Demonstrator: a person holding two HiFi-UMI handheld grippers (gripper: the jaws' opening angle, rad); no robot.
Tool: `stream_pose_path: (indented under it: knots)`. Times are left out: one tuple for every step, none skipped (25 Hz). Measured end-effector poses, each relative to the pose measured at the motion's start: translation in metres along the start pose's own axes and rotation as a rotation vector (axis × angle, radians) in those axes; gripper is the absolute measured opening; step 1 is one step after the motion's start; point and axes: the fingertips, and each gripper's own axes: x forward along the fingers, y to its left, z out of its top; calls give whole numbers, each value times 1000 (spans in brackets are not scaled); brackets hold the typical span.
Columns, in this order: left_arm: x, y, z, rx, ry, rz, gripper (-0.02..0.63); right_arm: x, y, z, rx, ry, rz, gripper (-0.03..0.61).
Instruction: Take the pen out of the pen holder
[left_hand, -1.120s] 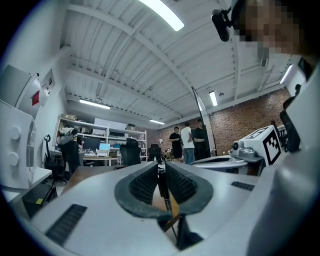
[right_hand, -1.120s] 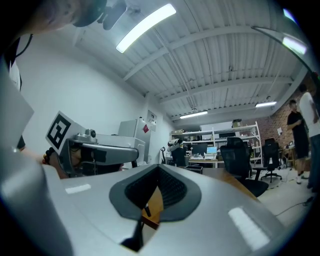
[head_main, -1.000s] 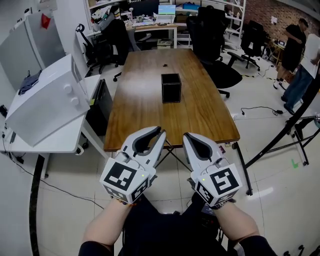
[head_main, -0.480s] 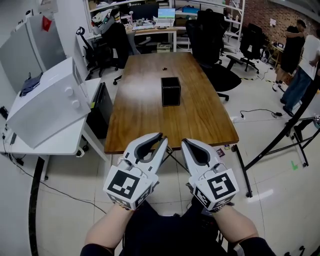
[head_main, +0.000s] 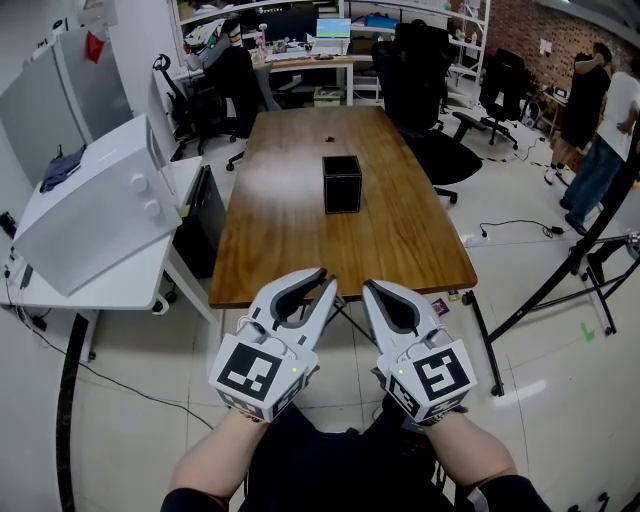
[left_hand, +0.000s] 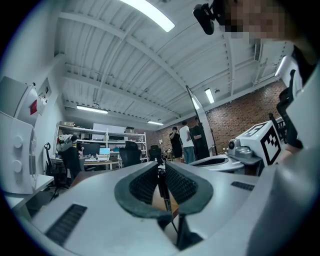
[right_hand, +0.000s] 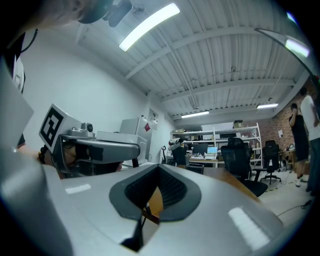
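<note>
The black square open-topped pen holder (head_main: 342, 182) is standing upright at the middle of the long wooden table (head_main: 280, 240), and no pen is showing above its rim. Both hand-held grippers are hovering level at the table's near edge, well apart from the holder, which is lying straight ahead between them. The left gripper (head_main: 323, 283) and right gripper (head_main: 371, 290) are each holding their jaws drawn together on nothing. Neither is looking clearly nearer. Any pen is probably standing vertical.
</note>
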Motion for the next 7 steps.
stream_pose_path:
  knots:
    - [0,0,0,2,-5,1,51,0,0,0,0,1,0,0]
    - [0,1,1,3,-8,1,51,1,1,0,1,1,0,0]
    - [-1,2,0,0,-4,2,51,1,1,0,1,2,-1,0]
    - [-1,2,0,-2,2,2,51,1,1,1,0,2,-1,0]
    - [-2,2,-1,-3,6,2,51,2,1,1,0,1,-1,0]
    - [-2,3,-1,-2,7,1,51,2,1,1,-1,1,-2,0]
    - [-2,3,-1,-3,8,1,51,2,1,1,-1,1,-3,0]
